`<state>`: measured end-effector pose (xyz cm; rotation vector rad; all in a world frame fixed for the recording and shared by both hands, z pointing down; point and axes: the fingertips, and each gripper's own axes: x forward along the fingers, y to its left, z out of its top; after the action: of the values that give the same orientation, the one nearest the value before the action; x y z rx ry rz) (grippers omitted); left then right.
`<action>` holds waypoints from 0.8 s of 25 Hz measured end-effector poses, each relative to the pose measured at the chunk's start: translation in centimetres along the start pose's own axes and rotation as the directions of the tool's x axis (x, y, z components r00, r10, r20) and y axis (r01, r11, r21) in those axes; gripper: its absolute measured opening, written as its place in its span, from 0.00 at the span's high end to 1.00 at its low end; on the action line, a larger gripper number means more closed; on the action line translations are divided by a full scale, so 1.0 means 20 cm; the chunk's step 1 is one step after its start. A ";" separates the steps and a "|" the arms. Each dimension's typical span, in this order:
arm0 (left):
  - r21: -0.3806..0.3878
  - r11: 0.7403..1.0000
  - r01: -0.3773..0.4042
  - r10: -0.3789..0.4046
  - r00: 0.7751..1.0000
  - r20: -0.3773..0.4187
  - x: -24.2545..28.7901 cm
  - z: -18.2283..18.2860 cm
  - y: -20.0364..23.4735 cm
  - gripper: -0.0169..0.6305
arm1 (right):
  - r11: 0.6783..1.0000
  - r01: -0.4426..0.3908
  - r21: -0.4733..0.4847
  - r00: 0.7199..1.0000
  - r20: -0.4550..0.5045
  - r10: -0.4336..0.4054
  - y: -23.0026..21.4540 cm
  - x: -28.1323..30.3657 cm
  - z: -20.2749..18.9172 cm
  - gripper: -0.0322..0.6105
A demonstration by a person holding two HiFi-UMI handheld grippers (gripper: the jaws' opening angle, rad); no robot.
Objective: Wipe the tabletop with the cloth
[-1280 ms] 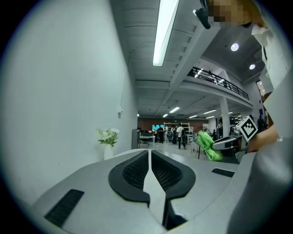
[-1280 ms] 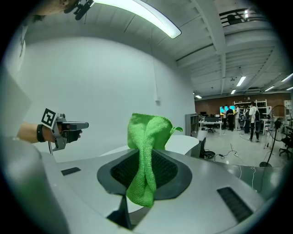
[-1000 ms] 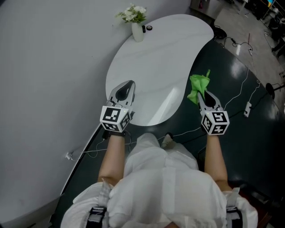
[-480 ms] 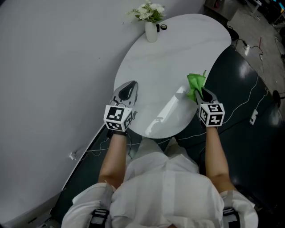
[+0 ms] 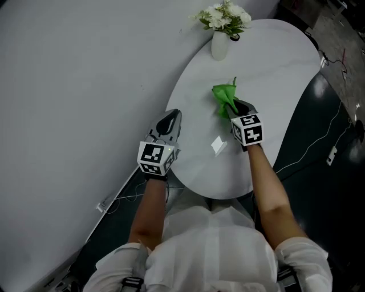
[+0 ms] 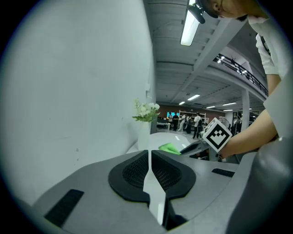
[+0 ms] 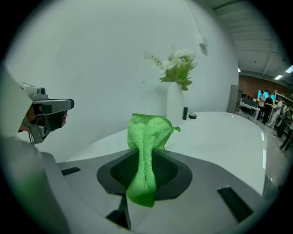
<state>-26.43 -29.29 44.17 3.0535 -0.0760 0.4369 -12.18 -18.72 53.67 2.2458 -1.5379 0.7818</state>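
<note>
Green cloth (image 5: 223, 94) tight in right gripper (image 5: 232, 107) fingers (image 7: 168, 172) over tabletop (image 5: 274, 74) — left gripper (image 5: 170, 118) fingers (image 6: 132, 173) together, empty

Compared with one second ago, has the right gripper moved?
Yes. The right gripper, holding the cloth, went from beside the table to above it, nearer the vase.

A white, glossy tabletop (image 5: 268, 85) with a rounded, bean-like outline stands with one long edge against a pale grey wall (image 5: 85, 85), above a dark floor (image 5: 328, 120) where a thin light cable (image 5: 311, 149) trails. At its far end stands a white vase (image 5: 219, 47) of white flowers (image 5: 223, 16) with green leaves. Just beside the vase sit a small dark upright object (image 7: 185, 113) and a small dark round one (image 7: 192, 116).
</note>
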 end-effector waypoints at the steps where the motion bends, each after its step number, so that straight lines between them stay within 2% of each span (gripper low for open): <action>1: -0.008 1.000 -0.004 0.004 1.000 -0.006 0.01 -0.02 0.04 0.93 | 1.000 -0.022 -0.013 1.000 -0.010 0.022 0.06 0.10 0.04 0.84; 5: -0.031 0.999 -0.009 0.008 1.000 -0.025 0.05 -0.09 0.17 0.93 | 0.997 -0.075 -0.025 0.997 -0.033 0.074 0.23 0.45 0.17 0.84; 9: -0.043 0.999 -0.007 0.005 0.999 -0.048 0.08 -0.15 0.23 0.93 | 0.996 -0.082 -0.022 0.995 -0.059 0.081 0.33 0.69 0.25 0.84; 11: -0.045 0.999 -0.002 -0.001 0.998 -0.060 0.11 -0.18 0.25 0.93 | 0.997 -0.072 -0.035 0.994 -0.088 0.069 0.34 0.77 0.26 0.84; 15: -0.043 0.999 0.006 -0.009 0.998 -0.066 0.17 -0.19 0.27 0.93 | 0.991 -0.061 -0.120 0.989 -0.142 0.044 0.31 0.88 0.23 0.84; 20: -0.047 0.998 0.029 -0.032 0.996 -0.082 0.22 -0.23 0.23 0.93 | 0.994 -0.035 -0.105 0.987 -0.160 0.018 0.23 0.90 0.17 0.84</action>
<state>-23.72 -33.83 50.01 2.9831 -0.0351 0.5516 -10.61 -35.90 61.36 2.0382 -1.5014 0.8425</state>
